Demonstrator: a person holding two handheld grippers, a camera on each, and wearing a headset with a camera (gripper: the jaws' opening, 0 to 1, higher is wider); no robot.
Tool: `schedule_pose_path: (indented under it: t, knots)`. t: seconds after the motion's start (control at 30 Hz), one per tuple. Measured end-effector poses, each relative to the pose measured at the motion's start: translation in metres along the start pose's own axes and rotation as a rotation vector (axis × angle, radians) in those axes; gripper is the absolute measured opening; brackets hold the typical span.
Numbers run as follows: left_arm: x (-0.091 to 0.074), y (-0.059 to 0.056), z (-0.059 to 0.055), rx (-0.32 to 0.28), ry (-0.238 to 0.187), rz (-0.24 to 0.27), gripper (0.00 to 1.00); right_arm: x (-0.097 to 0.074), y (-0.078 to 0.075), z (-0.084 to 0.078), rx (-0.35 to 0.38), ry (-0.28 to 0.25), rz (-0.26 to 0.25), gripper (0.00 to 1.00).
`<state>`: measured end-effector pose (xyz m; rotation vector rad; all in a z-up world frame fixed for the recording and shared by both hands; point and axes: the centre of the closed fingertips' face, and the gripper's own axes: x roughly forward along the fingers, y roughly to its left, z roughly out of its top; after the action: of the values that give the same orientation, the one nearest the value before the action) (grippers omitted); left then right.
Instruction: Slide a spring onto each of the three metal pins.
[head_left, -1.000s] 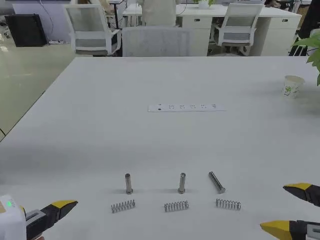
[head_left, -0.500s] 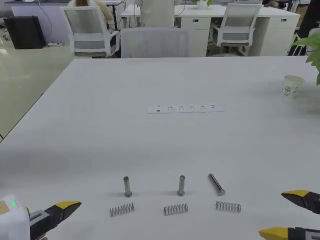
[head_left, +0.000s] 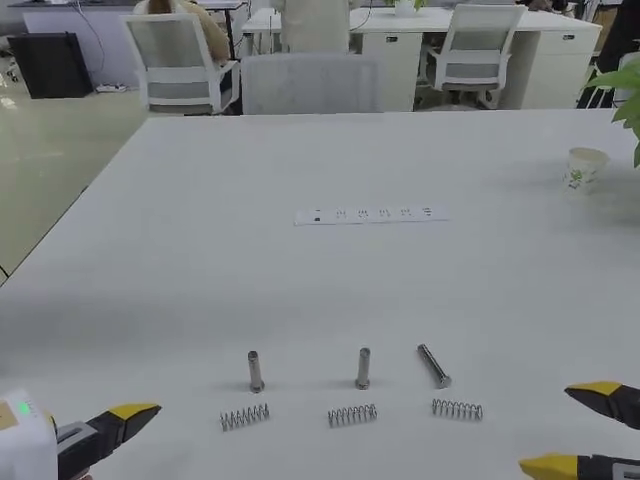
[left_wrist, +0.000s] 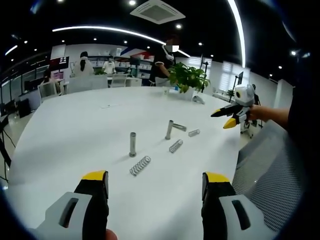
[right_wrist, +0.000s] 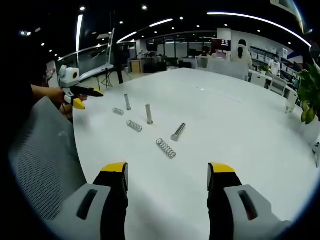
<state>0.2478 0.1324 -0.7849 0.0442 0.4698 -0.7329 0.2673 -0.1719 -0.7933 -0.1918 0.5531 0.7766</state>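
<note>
Nothing on the table (head_left: 300, 290) has been moved since the earlier frames, and both grippers are kept at its near edge. The left gripper (left_wrist: 155, 176) is held wide open and empty. The left pin (head_left: 255, 371) and middle pin (head_left: 363, 368) are stood upright, while the right pin (head_left: 433, 366) is laid on its side. Just in front of them are laid the left spring (head_left: 245, 417), middle spring (head_left: 352, 414) and right spring (head_left: 457, 409). The right gripper (right_wrist: 168, 167) is likewise spread wide and empty.

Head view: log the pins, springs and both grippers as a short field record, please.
left pin: upright, bare
middle pin: upright, bare
right pin: lying down, bare
springs: three, loose on table, one near each pin
left gripper: open, empty
right gripper: open, empty
</note>
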Motion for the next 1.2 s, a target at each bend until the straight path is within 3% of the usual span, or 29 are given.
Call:
schedule_pose_path:
  t: [1.2]
  knots:
    - [-0.0017, -0.0005, 0.0008, 0.005, -0.007, 0.004, 0.72, -0.0013, -0.0006, -0.0016, -0.01, 0.033, -0.003, 0.63]
